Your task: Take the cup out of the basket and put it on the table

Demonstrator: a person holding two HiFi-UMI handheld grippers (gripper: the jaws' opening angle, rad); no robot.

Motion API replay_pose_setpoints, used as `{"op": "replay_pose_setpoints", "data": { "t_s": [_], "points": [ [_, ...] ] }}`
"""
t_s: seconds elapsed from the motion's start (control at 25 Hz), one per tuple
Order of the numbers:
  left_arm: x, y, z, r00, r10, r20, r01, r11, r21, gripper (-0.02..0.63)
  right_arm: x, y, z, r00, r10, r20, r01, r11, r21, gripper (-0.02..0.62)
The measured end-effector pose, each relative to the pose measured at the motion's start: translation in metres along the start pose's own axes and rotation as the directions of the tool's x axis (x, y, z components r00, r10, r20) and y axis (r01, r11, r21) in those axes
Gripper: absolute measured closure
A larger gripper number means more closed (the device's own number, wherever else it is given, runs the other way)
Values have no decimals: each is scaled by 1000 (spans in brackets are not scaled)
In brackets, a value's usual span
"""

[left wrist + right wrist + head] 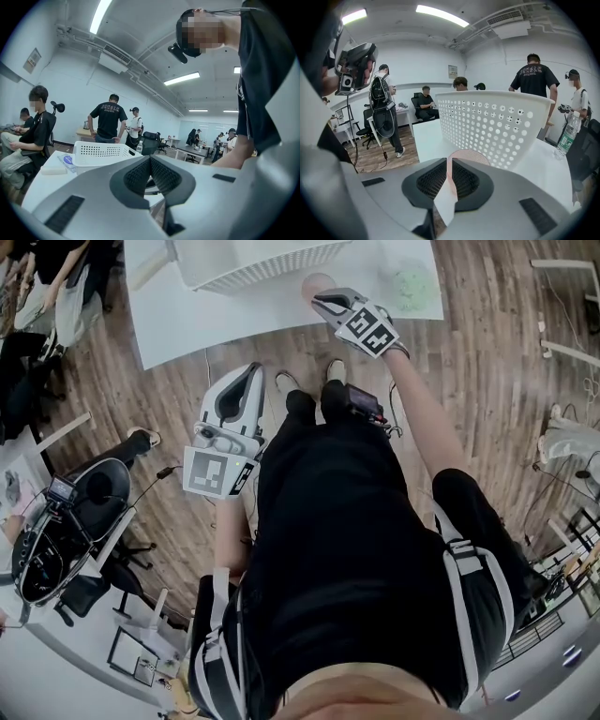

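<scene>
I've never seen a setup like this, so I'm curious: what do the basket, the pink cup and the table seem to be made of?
The basket looks like white moulded plastic, matte, with regular rows of round holes. The cup is pale pink, thin-walled and slightly see-through: probably plastic, possibly paper. The table has a smooth white top, likely laminate; its core doesn't show.

One cup (pixel 317 283), one basket (pixel 253 263) (one table (pixel 178 324))

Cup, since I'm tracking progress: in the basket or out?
Out: the right gripper pinches the pink cup outside the white basket, over the table.
</scene>
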State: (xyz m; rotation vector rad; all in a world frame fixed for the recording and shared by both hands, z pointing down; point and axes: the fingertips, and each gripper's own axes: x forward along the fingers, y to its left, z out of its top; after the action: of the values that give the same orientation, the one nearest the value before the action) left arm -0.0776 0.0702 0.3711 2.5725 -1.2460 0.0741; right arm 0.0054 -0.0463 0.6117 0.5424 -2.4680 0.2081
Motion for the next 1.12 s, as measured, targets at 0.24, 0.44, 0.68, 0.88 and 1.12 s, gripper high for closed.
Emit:
{"op": "replay_pose_setpoints", "data": {
  "t_s": [0.24,0.44,0.68,0.88,1.12],
  "points": [
    [-1,1,-1,1000,5,4,-5,1000,3,586,-5,-3,9,999,-3,32,2,1000,15,566],
    [1,-1,2,1000,-3,9,3,1000,9,587,-16,-5,19,998,-17,59,17,1000,14,566],
    [2,-4,6,1000,-13,19,13,1000,16,586,-34,-3,36,992,-46,113,43,999,31,568],
    [6,-9,9,999,-27,33,26,999,23,588,-60,4,58,982,-67,178,62,998,31,568],
    [15,-16,15,997,-52,51,50,998,37,588,-97,12,90,963,-81,259,78,997,22,568]
  ]
}}
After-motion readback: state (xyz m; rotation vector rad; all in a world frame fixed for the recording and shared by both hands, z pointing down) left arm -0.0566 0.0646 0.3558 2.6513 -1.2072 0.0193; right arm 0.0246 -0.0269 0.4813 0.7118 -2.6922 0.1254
